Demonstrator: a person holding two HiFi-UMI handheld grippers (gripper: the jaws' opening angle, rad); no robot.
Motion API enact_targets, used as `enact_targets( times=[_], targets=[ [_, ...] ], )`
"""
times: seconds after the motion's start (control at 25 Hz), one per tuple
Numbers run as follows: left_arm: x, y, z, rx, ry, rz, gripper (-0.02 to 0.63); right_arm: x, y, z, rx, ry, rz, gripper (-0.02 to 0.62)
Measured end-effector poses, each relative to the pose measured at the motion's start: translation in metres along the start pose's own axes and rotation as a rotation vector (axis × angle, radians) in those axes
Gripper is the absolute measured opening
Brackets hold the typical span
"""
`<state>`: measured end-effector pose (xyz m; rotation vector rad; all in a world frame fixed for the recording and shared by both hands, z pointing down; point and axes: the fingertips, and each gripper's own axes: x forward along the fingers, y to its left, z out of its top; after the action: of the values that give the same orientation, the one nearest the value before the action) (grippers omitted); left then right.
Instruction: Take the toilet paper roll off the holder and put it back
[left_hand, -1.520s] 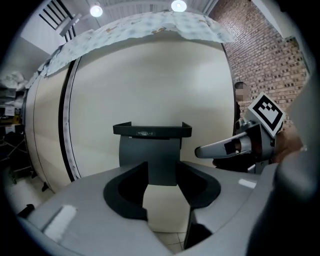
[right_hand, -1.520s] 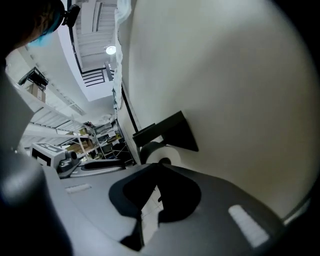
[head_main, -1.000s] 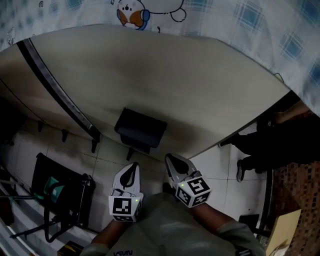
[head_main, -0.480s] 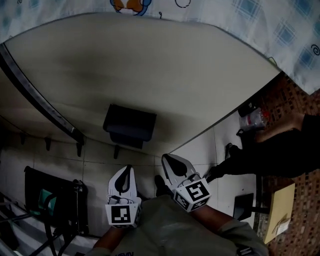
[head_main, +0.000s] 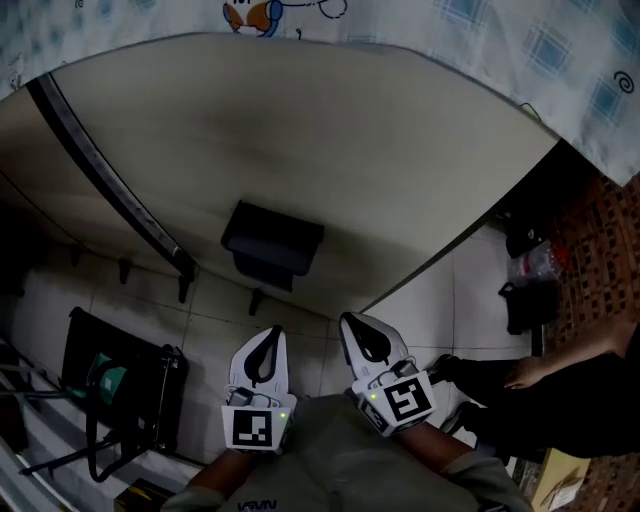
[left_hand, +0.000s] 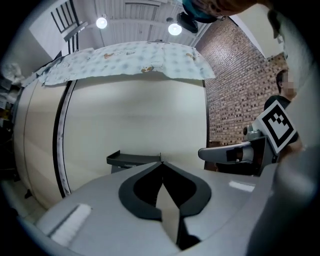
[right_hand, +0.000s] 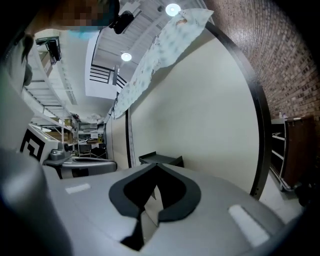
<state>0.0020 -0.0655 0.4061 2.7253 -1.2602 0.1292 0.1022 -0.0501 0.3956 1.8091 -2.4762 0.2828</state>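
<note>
Faintly, shirt lettering (head_main: 250, 506) near left gripper (head_main: 273, 332)

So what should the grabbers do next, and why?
Probably reach the right gripper forward to the dark holder on the beige wall, opening its jaws. Both it and the left gripper are shut, empty and apart from the holder. No roll shows from here, so look closer.

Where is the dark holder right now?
In the head view, the holder sits on the cream panel near centre, just ahead of the left gripper and the right gripper, with the black strip to its left.
</note>
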Motion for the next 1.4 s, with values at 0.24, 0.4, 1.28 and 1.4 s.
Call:
enact_targets(
  times=[0.24, 0.4, 1.28, 1.4],
  targets=[
    [-0.005, -0.073, -0.001, 0.004, -0.03, 0.074, 0.006, -0.059, -0.025, 0.0, -0.031, -0.042, 0.096, 0.0],
    [-0.029, -0.115, -0.017, 0.009, -0.015, 0.167, 0.006, -0.1, -0.021, -0.017, -0.035, -0.043, 0.217, 0.0],
    [-0.153, -0.147, -0.029, 0.019, -0.027, 0.338, 0.006, -0.187, 0.02, -0.036, -0.054, -0.012, 0.253, 0.0],
    [-0.161, -0.144, -0.027, 0.015, -0.038, 0.324, 0.006, -0.194, 0.027, -0.041, -0.047, -0.002, 0.226, 0.0]
  ],
)
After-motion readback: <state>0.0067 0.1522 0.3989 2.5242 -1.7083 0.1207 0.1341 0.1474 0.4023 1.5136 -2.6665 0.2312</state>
